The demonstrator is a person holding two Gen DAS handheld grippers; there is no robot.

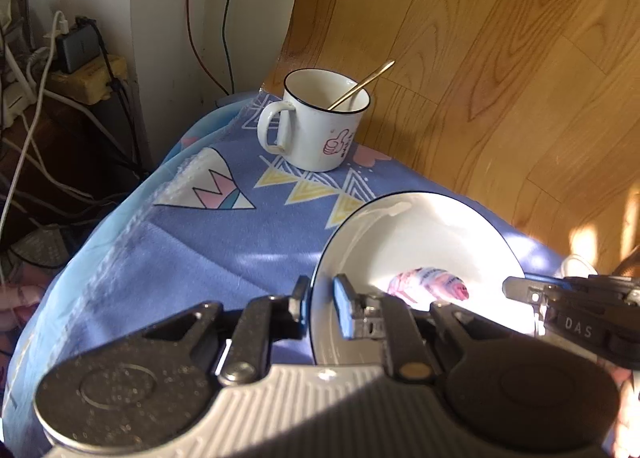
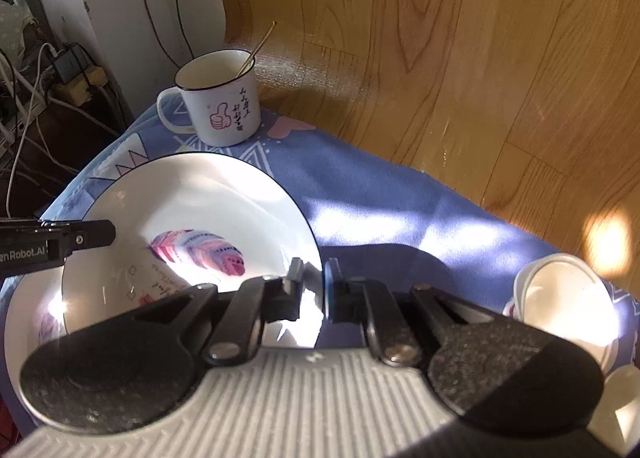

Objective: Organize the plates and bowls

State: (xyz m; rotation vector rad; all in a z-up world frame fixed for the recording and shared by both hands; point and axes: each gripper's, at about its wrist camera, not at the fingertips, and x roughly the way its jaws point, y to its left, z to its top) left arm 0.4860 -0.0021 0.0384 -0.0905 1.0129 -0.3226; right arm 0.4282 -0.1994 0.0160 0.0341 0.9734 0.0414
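Note:
A white plate (image 1: 420, 238) with a dark rim and a pink-blue feather print is held tilted above the blue cloth. My left gripper (image 1: 322, 294) is shut on its left rim. My right gripper (image 2: 314, 278) is shut on its right rim; the plate (image 2: 200, 201) fills the left of the right wrist view. Each gripper shows in the other's view, the right one (image 1: 520, 290) and the left one (image 2: 100, 234). Under the plate lies a second white feather plate (image 2: 24, 318). A small white bowl (image 2: 568, 298) sits at the right.
A white enamel mug (image 1: 316, 125) with a thumbs-up print and a gold spoon (image 1: 360, 85) stands at the table's far corner. The blue patterned cloth (image 1: 180, 250) covers the table. Wooden floor (image 1: 500, 57) lies beyond the edge. Cables and a power strip (image 1: 80, 69) are at the left.

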